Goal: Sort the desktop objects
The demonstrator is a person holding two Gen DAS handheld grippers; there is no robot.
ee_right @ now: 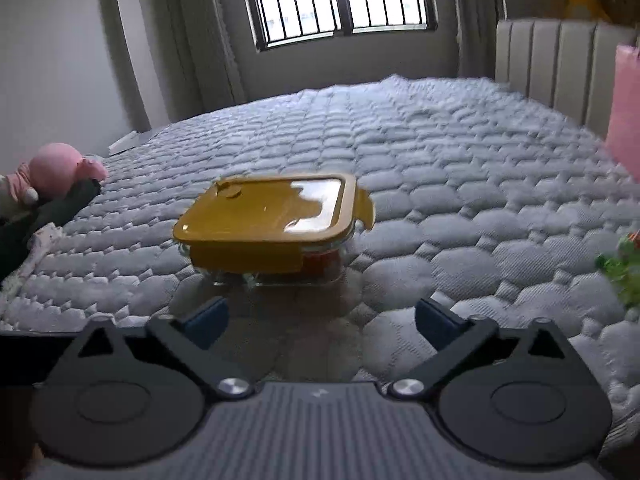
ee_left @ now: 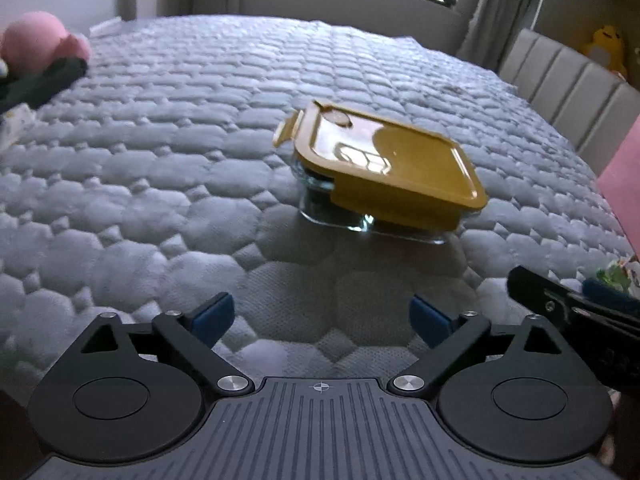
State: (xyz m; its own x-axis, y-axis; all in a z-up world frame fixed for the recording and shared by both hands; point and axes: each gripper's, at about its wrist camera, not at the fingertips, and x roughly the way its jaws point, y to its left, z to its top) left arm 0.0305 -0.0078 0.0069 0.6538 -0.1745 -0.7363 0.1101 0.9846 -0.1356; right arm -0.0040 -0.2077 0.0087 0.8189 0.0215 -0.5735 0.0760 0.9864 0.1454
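- one glass container (ee_left: 376, 200) with yellow lid (ee_right: 264, 212), mid-bed on quilted mattress (ee_left: 160, 168), bare quilt on every side
- left claw (ee_left: 322, 318) spread wide, holding nothing, short of container
- right claw (ee_right: 322, 320) spread wide, holding nothing, near container's front edge
- one pink plush (ee_right: 60, 168) at bed's left edge
- one headboard (ee_right: 560, 60) far right
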